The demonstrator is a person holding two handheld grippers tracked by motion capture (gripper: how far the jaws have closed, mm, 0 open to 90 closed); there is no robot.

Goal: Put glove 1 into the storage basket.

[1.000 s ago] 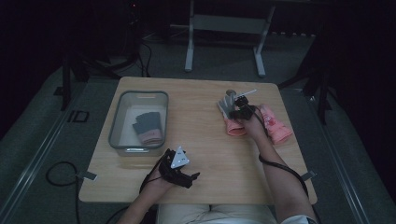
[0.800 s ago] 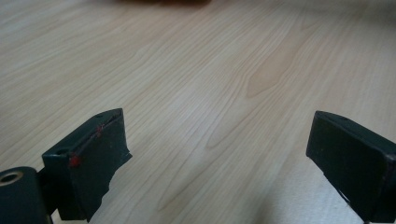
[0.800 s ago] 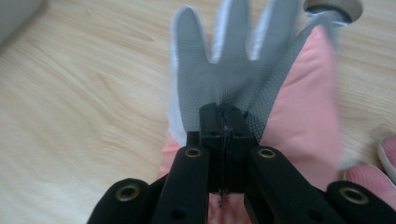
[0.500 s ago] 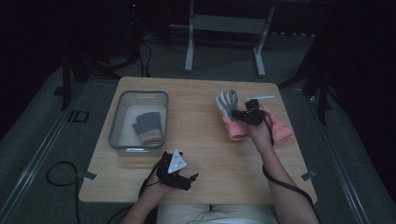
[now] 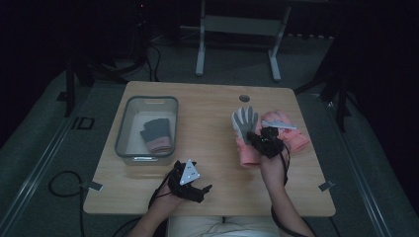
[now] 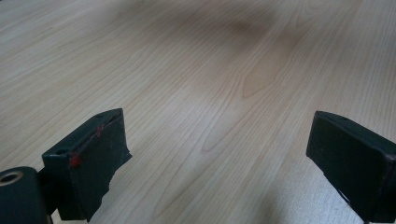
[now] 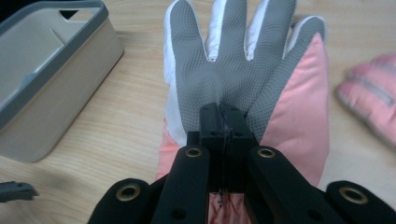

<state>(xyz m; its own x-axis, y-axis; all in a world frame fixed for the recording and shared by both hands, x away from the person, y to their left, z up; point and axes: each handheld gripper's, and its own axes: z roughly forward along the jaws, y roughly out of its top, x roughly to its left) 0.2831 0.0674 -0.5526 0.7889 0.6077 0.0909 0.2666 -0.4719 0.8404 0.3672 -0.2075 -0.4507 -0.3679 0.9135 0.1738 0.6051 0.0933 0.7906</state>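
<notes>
Right gripper view has the right gripper [image 7: 223, 122] pinching the grey palm of a pink glove [image 7: 243, 70] above the table [image 5: 207, 148], a second pink glove [image 5: 289, 132] beside, a grey bin [image 5: 123, 133] holding a dark glove [image 5: 157, 134], the left gripper [image 6: 224, 158] spread.

Bare tabletop [image 5: 207, 143] between grey bin [image 5: 148, 101] at left and pink gloves [image 5: 291, 133] at right: passable. Far edge open. Left gripper [image 5: 200, 190] occupied near edge.
</notes>
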